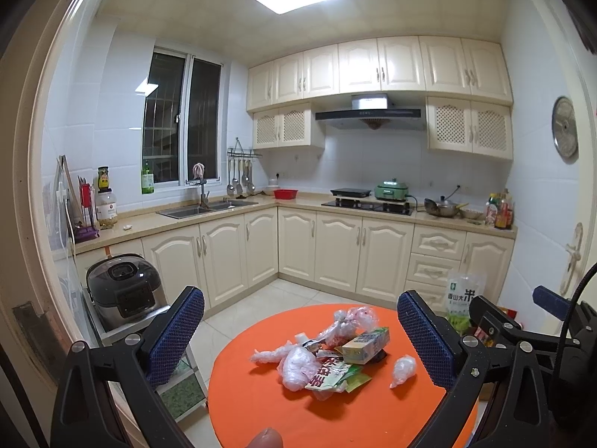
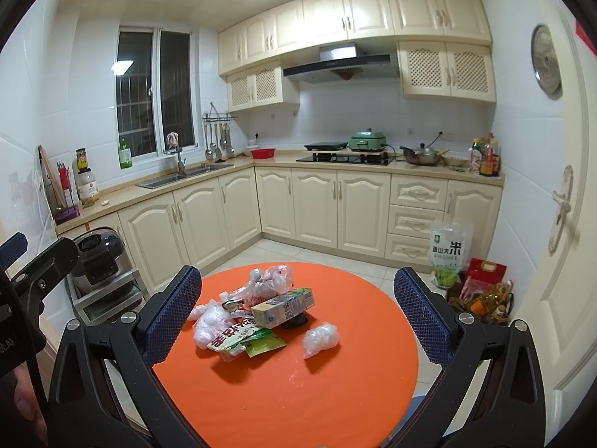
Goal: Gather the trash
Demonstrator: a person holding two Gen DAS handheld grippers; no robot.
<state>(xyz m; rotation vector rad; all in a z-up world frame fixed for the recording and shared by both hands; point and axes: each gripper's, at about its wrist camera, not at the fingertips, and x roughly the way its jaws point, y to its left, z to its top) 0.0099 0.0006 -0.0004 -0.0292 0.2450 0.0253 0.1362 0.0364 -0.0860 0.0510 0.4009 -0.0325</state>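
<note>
Round orange table (image 2: 283, 384) carries the trash pile (image 2: 246, 313), sitting on the far half of the table, a bit toward the rice cooker (image 2: 99, 257) side. Landmark: green-white carton (image 2: 282, 307).

Carton lies flat on top of the pile; long axis runs sideways across the right wrist view, its right end tipped slightly up and away toward the cabinets. Red-white snack wrapper (image 2: 229, 336) lies just in front of the carton, touching a green sachet (image 2: 263, 345). Crumpled clear plastic bags (image 2: 209, 321) lie left of the carton, more clear plastic (image 2: 266, 278) behind it. One separate plastic wad (image 2: 321, 339) sits right-front of the carton, apart from the pile.

Room: bare orange surface wide open in front of the carton up to the near edge; right of the wad also bare to the rim. Behind the carton little table left before the far edge.

Left claw (image 1: 300, 332): spread wide, nothing between pads, above the near table edge. Right claw (image 2: 298, 321): spread wide as well, holding nothing, pile framed between its fingers (image 2: 175, 313). Rice bag (image 2: 449, 252) stands on the floor beyond the table, right of the carton.
</note>
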